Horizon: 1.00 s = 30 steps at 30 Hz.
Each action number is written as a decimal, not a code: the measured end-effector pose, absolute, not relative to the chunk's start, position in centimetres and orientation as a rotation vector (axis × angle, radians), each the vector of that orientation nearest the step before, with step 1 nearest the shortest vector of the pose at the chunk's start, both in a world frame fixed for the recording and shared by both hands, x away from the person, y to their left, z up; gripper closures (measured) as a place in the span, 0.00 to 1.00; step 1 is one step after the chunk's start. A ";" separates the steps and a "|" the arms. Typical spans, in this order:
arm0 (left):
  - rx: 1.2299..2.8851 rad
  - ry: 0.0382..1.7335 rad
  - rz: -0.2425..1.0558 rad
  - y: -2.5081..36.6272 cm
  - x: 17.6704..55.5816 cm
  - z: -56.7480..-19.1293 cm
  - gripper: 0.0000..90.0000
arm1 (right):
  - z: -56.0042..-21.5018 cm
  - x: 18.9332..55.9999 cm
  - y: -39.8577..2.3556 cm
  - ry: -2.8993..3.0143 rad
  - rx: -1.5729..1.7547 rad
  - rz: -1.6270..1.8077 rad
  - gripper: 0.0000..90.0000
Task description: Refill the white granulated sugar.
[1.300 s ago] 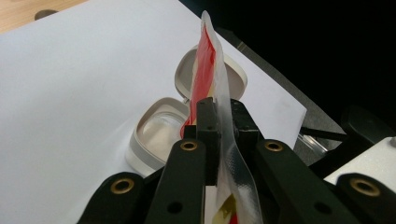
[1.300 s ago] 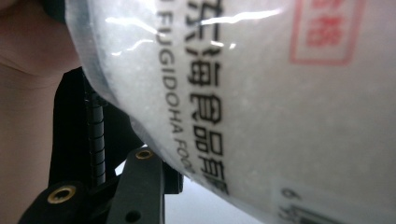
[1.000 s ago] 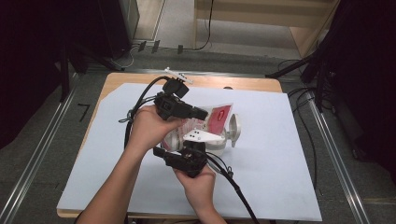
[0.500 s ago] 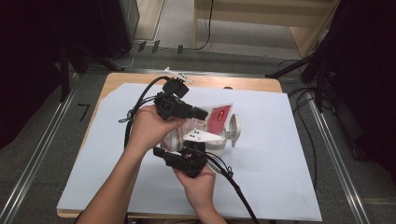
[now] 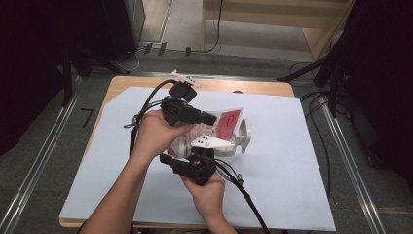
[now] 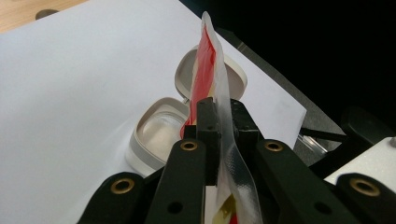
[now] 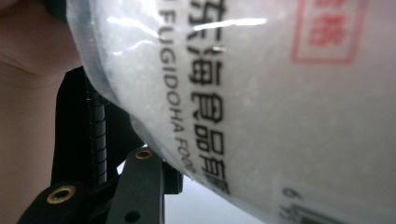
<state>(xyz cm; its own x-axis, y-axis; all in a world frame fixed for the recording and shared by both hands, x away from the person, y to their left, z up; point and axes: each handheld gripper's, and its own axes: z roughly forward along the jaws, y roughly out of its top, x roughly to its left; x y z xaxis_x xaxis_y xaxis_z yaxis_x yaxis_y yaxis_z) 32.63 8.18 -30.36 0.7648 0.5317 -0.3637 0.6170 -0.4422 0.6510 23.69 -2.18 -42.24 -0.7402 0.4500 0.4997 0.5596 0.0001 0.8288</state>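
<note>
A clear plastic bag of white grains, with a red label, is held above the table between both hands. My left gripper is shut on the bag's flat top edge, which runs upright between its jaws. My right gripper holds the bag from below. In the right gripper view the bulging bag lies close to the camera, one black jaw presses its side, and the other jaw is hidden behind it. A small white container with its lid hinged open sits on the table under the bag.
White paper covers most of the wooden table. Black cables trail from both grippers toward the table's front and left. Dark equipment and floor rails surround the table.
</note>
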 end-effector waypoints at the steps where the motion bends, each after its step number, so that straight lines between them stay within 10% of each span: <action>1: 2.136 0.856 -0.135 8.2 32.6 -30.4 0.96 | -42.2 23.7 -2.2 -2.154 -1.091 -1.866 0.67; 30: 2.105 0.873 -0.104 9.0 32.8 -30.0 0.95 | -41.7 24.0 -1.5 -2.114 -1.055 -1.850 0.69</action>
<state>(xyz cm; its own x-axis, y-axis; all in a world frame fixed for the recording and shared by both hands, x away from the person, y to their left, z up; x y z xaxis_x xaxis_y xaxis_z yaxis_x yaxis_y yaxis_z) 32.80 9.01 -29.96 0.7547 0.5486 -0.3598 0.6179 -0.4100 0.6709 24.05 -1.50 -41.67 -0.7441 0.4067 0.5301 0.5793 -0.0027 0.8151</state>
